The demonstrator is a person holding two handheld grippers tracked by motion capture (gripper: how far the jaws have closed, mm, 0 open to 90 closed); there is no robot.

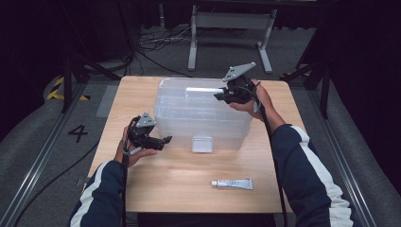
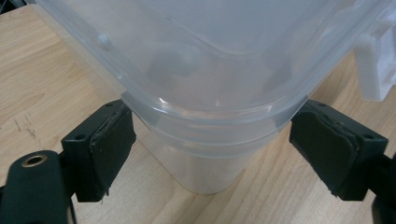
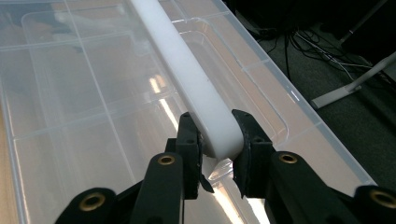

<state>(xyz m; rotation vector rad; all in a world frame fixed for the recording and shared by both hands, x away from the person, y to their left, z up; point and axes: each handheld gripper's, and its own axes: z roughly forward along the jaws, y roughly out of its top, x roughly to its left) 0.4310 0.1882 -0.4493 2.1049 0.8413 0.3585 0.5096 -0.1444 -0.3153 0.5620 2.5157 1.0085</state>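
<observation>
A single clear plastic storage box [image 1: 201,116] with its lid on is seen standing on the far half of the wooden tabletop [image 1: 179,184], and a white bar handle [image 3: 196,88] is seen lying along the top of the lid. The right claw [image 3: 215,140] is pressed onto the end of that handle, one pad on each side. The left claw [image 2: 210,154] is spread wide around the near left corner of the box, its pads [image 2: 112,140] just beside the walls; whether the plastic is actually touched cannot be told. The box is judged to be light and probably empty, since nothing is made out through its walls. Its thin walls are likely to flex if squeezed, and the glossy plastic is likely to be slippery under the pads. The handle is judged the stiffest and surest place to be gripped; the rim under the lid and the corners are reckoned the next best, where the shell is reinforced. A white latch [image 1: 202,144] is seen on the near side, and it may have to be released before the lid can be lifted. Counted on the tabletop are one box, one lid, one handle, one visible latch and one small white tube [image 1: 232,184], which lies well apart near the front edge.
</observation>
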